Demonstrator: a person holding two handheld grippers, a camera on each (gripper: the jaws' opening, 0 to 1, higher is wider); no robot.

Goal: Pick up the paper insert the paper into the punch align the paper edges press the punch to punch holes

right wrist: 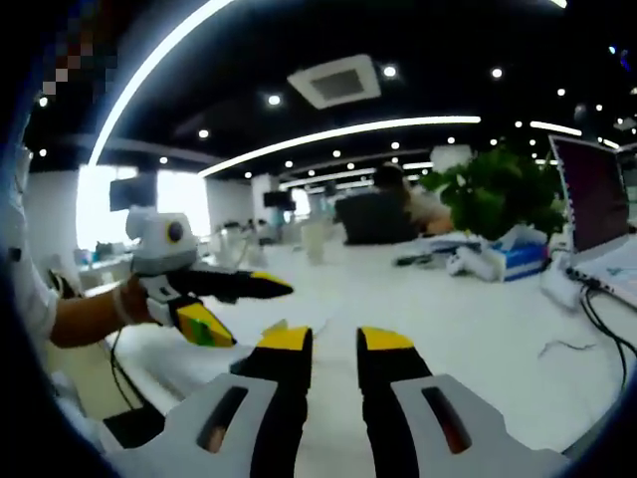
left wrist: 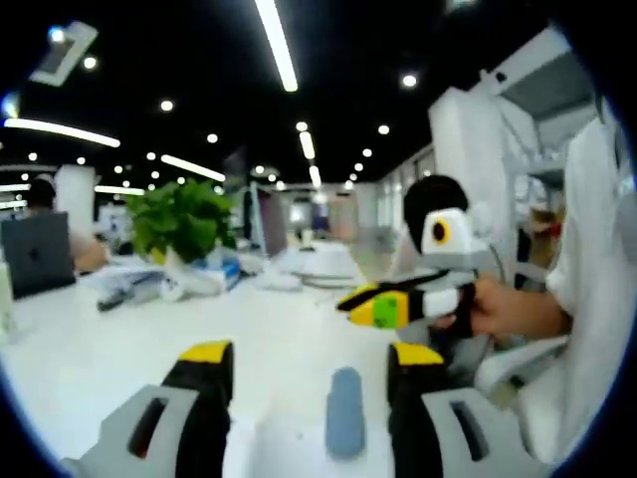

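Note:
My left gripper [left wrist: 311,353] stands open over the white table [left wrist: 109,349], its yellow-tipped jaws wide apart. Between them, nearer the right jaw, a blue-grey oblong thing [left wrist: 345,410] lies on the table; I cannot tell whether it is the punch. No paper stands out against the white top. My right gripper [left wrist: 370,304] comes in from the right in a hand [left wrist: 508,309], above the table. In the right gripper view its jaws [right wrist: 334,341] stand a narrow gap apart with nothing between them. There the left gripper [right wrist: 237,307] shows at the left, jaws spread.
A potted plant [left wrist: 181,219] and a blue tissue box [left wrist: 221,271] stand at the table's back. A laptop [right wrist: 597,214] with cables [right wrist: 597,319] sits at the right in the right gripper view. A dark laptop [left wrist: 36,254] stands far left. The person's white sleeve [left wrist: 597,299] is at the right.

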